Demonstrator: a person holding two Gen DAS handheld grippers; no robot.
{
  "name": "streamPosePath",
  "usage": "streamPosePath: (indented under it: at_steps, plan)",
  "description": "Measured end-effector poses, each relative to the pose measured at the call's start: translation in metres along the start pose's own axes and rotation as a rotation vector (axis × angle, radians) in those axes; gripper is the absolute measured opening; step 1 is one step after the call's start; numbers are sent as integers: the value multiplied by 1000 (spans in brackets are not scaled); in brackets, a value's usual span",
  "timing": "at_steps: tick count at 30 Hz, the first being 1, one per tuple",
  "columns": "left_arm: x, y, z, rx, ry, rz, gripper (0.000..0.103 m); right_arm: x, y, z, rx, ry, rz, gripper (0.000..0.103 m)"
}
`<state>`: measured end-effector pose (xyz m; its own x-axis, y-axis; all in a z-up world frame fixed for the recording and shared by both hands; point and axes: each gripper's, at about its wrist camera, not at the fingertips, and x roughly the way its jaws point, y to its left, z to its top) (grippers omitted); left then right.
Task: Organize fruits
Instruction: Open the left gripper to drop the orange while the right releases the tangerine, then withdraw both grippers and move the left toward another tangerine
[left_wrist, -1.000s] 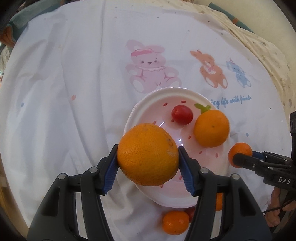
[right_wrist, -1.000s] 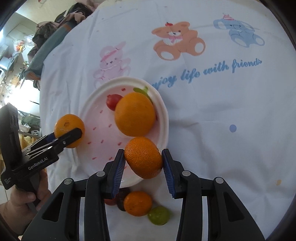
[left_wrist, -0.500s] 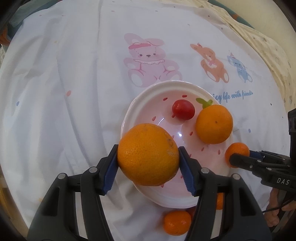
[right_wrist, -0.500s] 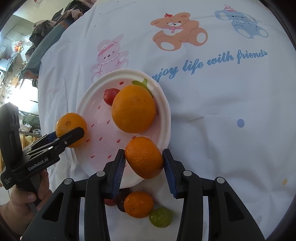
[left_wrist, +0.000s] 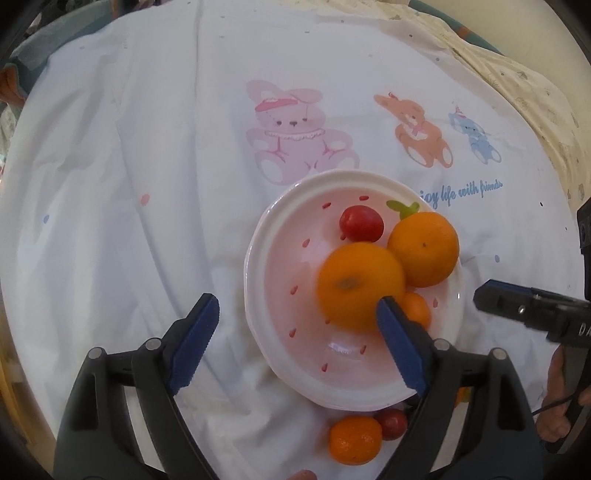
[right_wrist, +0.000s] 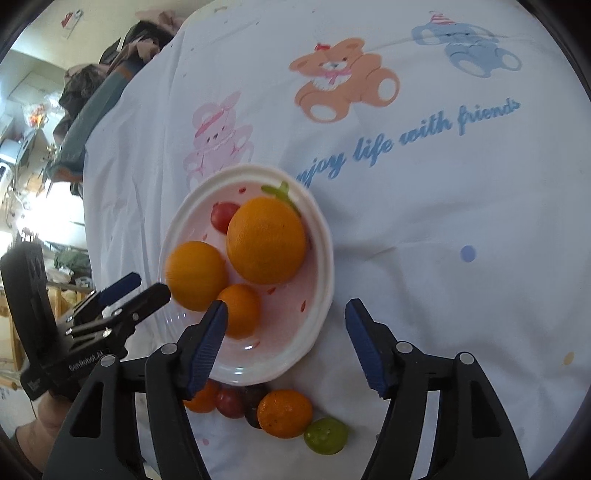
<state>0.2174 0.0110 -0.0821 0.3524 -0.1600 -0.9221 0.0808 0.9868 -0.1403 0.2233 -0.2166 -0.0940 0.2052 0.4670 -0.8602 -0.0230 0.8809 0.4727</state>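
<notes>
Orange fruit (left_wrist: 360, 284) in pink bowl (left_wrist: 258, 236)

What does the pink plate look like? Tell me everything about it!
The plate is round and glossy, like ceramic, with a white raised rim, a pale pink middle dotted with small red seed marks, and a green leaf painted at its far edge. It sits flat on the white cartoon-bear cloth. Inside lie two big oranges, one small orange and one red fruit. More small fruits lie on the cloth by its near edge.
</notes>
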Motion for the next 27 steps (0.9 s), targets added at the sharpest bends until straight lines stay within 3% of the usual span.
streamPosePath:
  at_steps: [14,27]
  plan:
    - [-53,-4,-19,-10,-105,29,85,-37,11,-13,-33,-72,14,76]
    - [-96,12,-75,-55,-84,30,85,-86,-1,-59,16,-128,32,77]
